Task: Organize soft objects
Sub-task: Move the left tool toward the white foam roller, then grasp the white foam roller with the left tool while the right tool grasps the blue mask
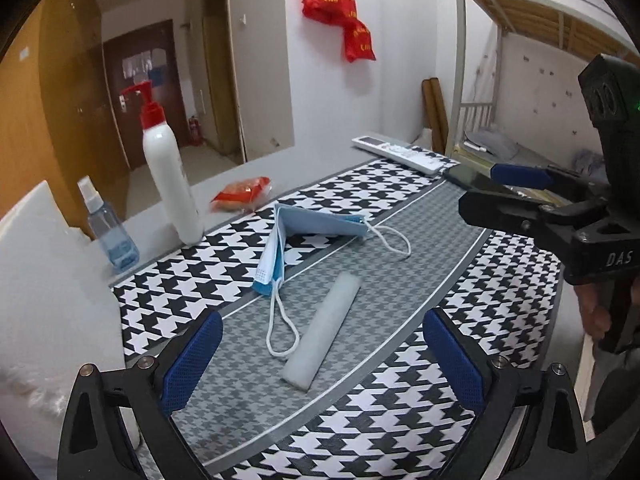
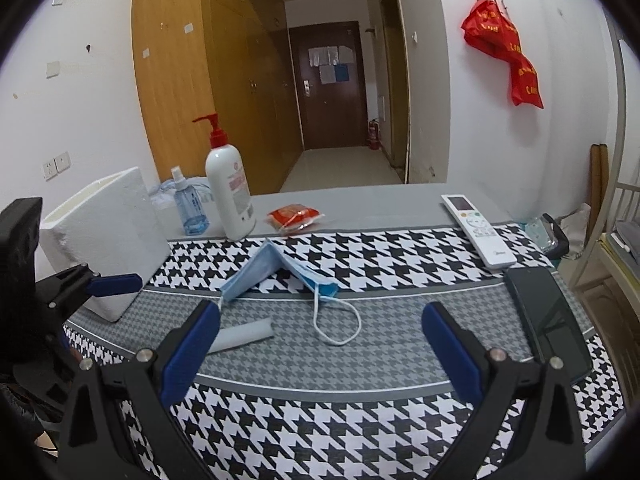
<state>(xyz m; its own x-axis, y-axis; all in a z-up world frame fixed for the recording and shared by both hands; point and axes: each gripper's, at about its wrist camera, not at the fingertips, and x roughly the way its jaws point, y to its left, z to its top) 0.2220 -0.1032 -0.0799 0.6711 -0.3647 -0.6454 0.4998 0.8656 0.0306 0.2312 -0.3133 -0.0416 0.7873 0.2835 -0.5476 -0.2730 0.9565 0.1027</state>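
Houndstooth mat [image 2: 360, 252], face mask [image 2: 276, 270] mid-mat, foam strip [image 1: 322, 326] beside

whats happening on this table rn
A person holds two tongs over a houndstooth mat. Both the left tongs and the right tongs are open and hold nothing. A folded blue face mask and a white foam strip lie untouched on the mat, the mask's ear loop resting against the strip.

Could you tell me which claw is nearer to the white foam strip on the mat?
Left. The left claw opens directly toward the foam strip; the right claw sits off to the strip's right.
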